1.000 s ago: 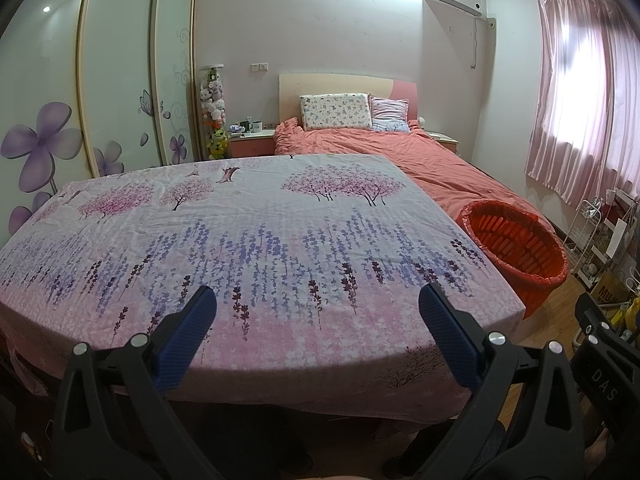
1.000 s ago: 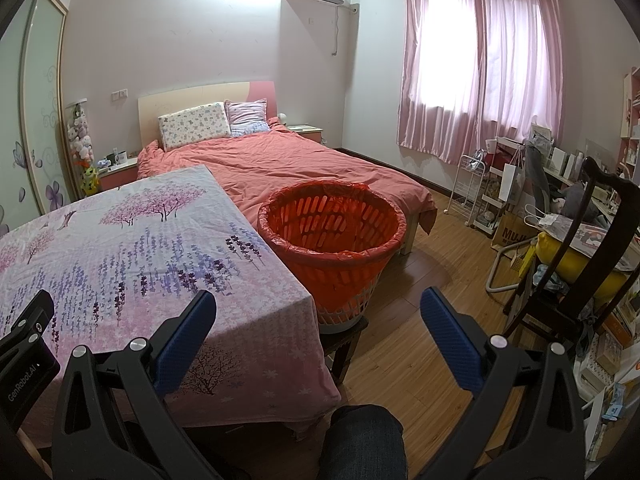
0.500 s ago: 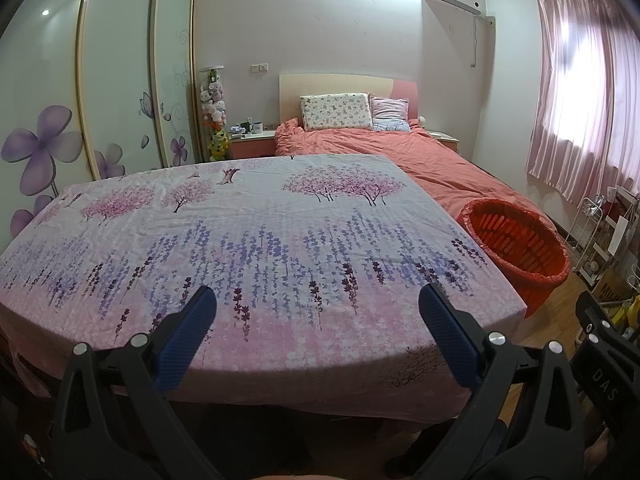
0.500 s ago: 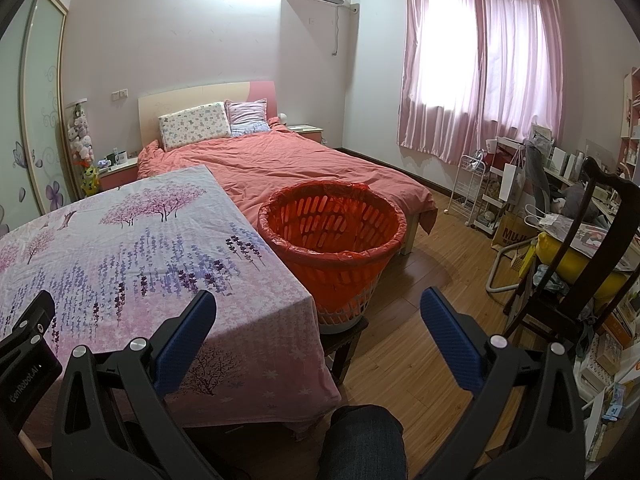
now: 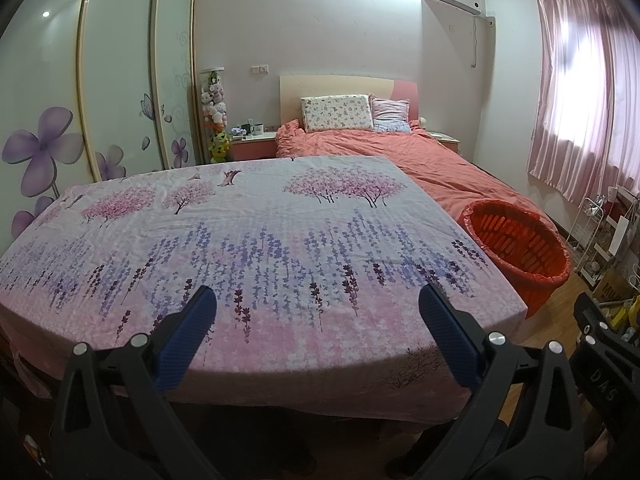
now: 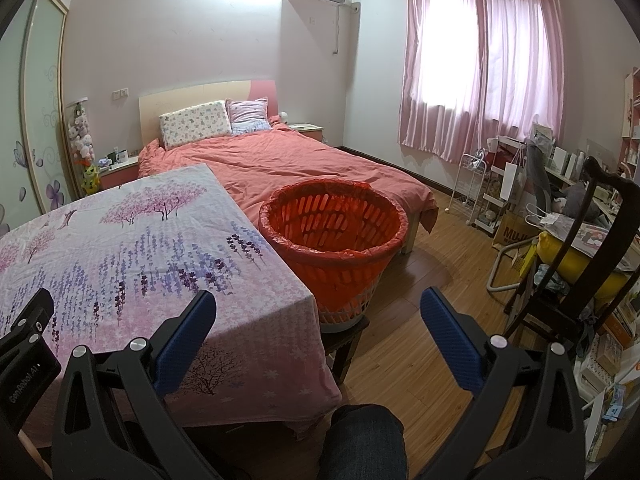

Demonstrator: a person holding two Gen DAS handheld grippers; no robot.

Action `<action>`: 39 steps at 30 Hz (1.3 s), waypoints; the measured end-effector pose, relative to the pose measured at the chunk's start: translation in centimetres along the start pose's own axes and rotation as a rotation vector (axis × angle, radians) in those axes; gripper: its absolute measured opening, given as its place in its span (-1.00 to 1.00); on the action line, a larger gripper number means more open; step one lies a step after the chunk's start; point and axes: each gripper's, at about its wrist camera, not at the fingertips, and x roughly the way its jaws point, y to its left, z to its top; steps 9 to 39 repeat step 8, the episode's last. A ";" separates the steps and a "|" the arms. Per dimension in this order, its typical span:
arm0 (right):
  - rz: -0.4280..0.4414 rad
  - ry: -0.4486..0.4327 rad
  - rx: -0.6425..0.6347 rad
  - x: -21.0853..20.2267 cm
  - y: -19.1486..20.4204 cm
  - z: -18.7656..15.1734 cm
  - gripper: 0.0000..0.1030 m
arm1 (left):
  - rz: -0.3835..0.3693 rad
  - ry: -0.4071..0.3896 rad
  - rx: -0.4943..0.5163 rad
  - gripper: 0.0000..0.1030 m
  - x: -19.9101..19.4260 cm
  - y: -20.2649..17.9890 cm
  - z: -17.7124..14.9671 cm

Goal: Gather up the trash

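The left gripper (image 5: 318, 334) is hovering over the near edge of the table (image 5: 280, 264), its jaws standing wide apart with nothing between them; the blue pads (image 5: 188, 340) are showing at 7 and 5 o'clock in the left view. The right gripper (image 6: 318, 336) is hanging past the table's right corner, jaws likewise spread wide and gripping nothing; below it a knee (image 6: 364, 440) in dark jeans is sitting at 6 o'clock.

The table is wearing a floral cloth (image 6: 140, 256) printed with pink trees and purple sprigs; no trash is showing on it in either view. The basket (image 6: 334, 236), lined with a red bag, is standing just beside the table's right edge; in the left view it is lying at 3 o'clock (image 5: 516, 248), in the right view near the centre, resting on a low dark stool (image 6: 344, 336).

Behind the table a bed (image 5: 400, 156) with a coral cover and two pillows is running toward 12 o'clock; pink curtains (image 6: 480, 68) are hanging at 1 o'clock in the right view; a dark chair (image 6: 580, 248) is standing at 3 o'clock among clutter.
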 end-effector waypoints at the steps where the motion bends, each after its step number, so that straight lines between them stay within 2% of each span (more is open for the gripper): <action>1: 0.000 0.000 0.000 0.0 0.0 0.0 0.96 | -0.001 0.001 0.000 0.91 0.1 -0.1 0.1; 39: 0.000 0.000 0.000 0.0 0.0 0.0 0.96 | -0.003 0.004 0.002 0.91 0.1 -0.1 0.2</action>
